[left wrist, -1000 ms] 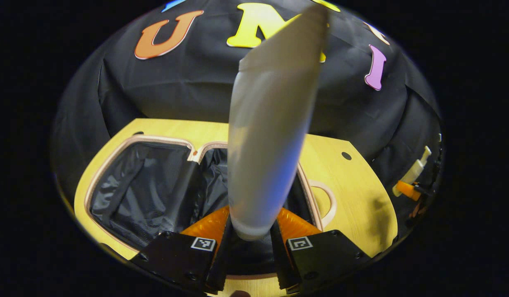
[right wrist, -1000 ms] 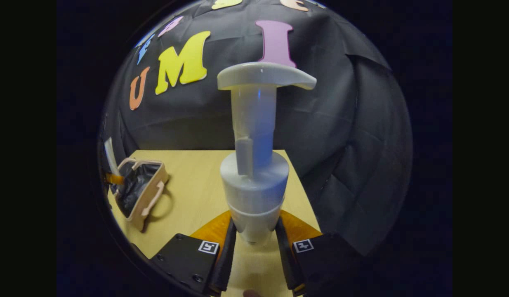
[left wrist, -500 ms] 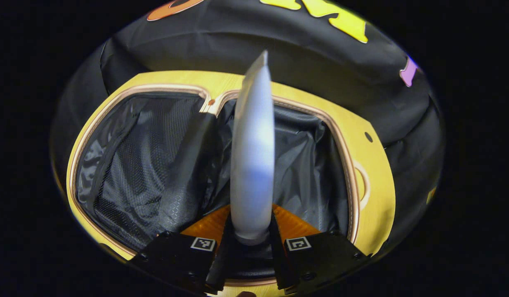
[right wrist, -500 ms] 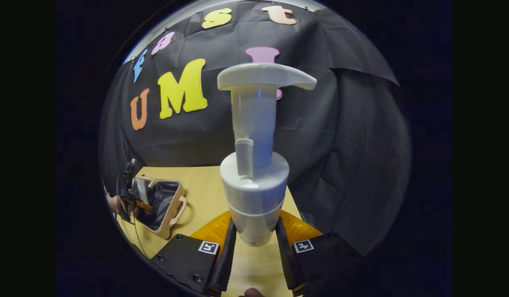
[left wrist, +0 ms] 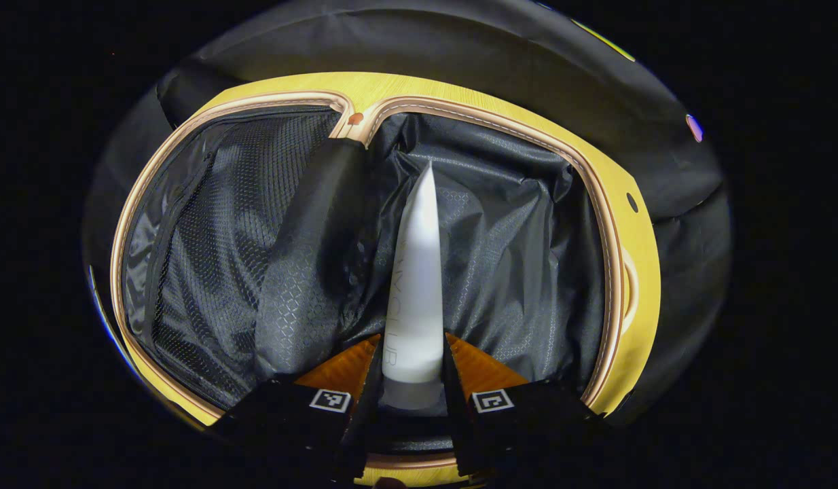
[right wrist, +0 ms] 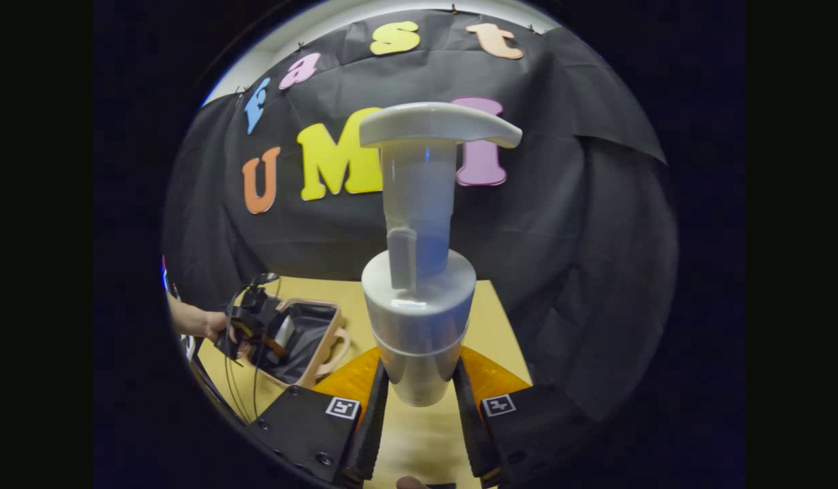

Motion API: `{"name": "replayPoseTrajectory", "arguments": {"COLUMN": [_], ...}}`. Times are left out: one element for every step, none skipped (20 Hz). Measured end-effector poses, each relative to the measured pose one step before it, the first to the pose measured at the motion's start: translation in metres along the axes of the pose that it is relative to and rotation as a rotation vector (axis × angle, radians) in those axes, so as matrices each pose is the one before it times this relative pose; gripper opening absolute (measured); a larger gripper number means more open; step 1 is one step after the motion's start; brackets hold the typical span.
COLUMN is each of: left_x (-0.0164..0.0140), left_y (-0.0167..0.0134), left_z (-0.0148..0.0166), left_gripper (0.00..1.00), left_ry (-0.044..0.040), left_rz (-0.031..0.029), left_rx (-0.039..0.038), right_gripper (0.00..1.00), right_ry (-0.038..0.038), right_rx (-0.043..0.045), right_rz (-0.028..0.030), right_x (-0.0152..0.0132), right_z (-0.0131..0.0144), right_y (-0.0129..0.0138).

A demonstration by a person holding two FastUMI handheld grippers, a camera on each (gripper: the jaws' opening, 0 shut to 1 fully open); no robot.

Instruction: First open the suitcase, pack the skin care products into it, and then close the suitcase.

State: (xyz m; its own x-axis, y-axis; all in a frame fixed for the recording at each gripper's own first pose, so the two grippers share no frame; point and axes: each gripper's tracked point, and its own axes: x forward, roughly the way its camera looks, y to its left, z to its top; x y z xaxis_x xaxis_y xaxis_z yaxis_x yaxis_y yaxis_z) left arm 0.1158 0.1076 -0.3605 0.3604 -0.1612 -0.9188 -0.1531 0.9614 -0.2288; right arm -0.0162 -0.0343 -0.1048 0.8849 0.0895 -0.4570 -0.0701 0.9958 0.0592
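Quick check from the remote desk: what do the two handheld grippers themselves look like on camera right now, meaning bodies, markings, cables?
Both the left gripper and the right gripper have black blocky bodies, each side bearing a small square black-and-white marker, with ribbed orange parts behind the fingers. In the right gripper view, thin dark cables loop off the left gripper, which a bare-armed hand holds.

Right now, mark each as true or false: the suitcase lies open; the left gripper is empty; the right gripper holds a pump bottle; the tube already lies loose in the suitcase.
1. The suitcase lies open. True.
2. The left gripper is empty. False: it is shut on the white tube.
3. The right gripper holds a pump bottle. True.
4. The tube lies loose in the suitcase. False: it is clamped in the left gripper over the lining.
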Motion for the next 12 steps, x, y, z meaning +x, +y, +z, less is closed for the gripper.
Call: {"name": "replayPoseTrajectory", "arguments": {"left_x": [-0.00182,-0.00314,-0.00636,-0.0086,-0.00943,-0.01242,-0.01376,-0.01688,-0.01663,-0.01652,-0.01679,-0.01722], "left_y": [-0.00299,-0.00265,-0.00256,-0.00233,-0.00166,-0.0025,-0.00217,-0.00042,0.00134,0.00308,0.00094,-0.00043], "left_z": [-0.00379,-0.00314,-0.00175,0.00021,0.00037,0.00368,0.00349,0.00613,0.00548,0.00512,0.00286,0.00081], "left_gripper": [0.53,0.56,0.59,0.73,0.81,0.83,0.83,0.83,0.83,0.83,0.83,0.83], "left_ry": [0.00468,0.00169,-0.00581,-0.01585,-0.02887,-0.0374,-0.04801,-0.066,-0.06509,-0.06268,-0.05606,-0.05066], "left_rz": [-0.01022,-0.01462,-0.01265,-0.01057,-0.01098,-0.02059,-0.01739,-0.0097,-0.0026,0.00293,-0.00702,-0.02043], "left_rx": [-0.0123,-0.00893,-0.01112,-0.00891,-0.00379,-0.00008,0.00656,0.01993,0.02605,0.03081,0.02318,0.00958], "right_gripper": [0.48,0.48,0.48,0.46,0.46,0.46,0.48,0.48,0.48,0.48,0.48,0.48], "right_ry": [0.01247,0.00972,0.01394,0.01271,0.00954,0.00712,0.00519,0.00262,0.00659,0.00905,0.00945,0.00917], "right_rx": [-0.00531,-0.00923,-0.01658,-0.01773,-0.01779,-0.01602,-0.00936,-0.00504,-0.0086,-0.00814,-0.0044,0.00288], "right_rz": [0.02816,0.02929,0.02682,0.02696,0.03119,0.033,0.02613,0.02928,0.02375,0.02051,0.0172,0.02566], "right_x": [0.00432,0.00449,0.00736,0.00736,0.00351,0.00693,0.00683,0.00993,0.01081,0.01242,0.01146,0.01455], "right_z": [-0.00288,-0.00163,-0.00221,-0.00027,-0.00157,0.00124,0.00298,0.00489,0.0031,0.00323,0.0027,0.00261], "right_y": [0.01322,0.01419,0.01652,0.01578,0.01396,0.01553,0.01377,0.01509,0.01402,0.01355,0.01056,0.01127]}}
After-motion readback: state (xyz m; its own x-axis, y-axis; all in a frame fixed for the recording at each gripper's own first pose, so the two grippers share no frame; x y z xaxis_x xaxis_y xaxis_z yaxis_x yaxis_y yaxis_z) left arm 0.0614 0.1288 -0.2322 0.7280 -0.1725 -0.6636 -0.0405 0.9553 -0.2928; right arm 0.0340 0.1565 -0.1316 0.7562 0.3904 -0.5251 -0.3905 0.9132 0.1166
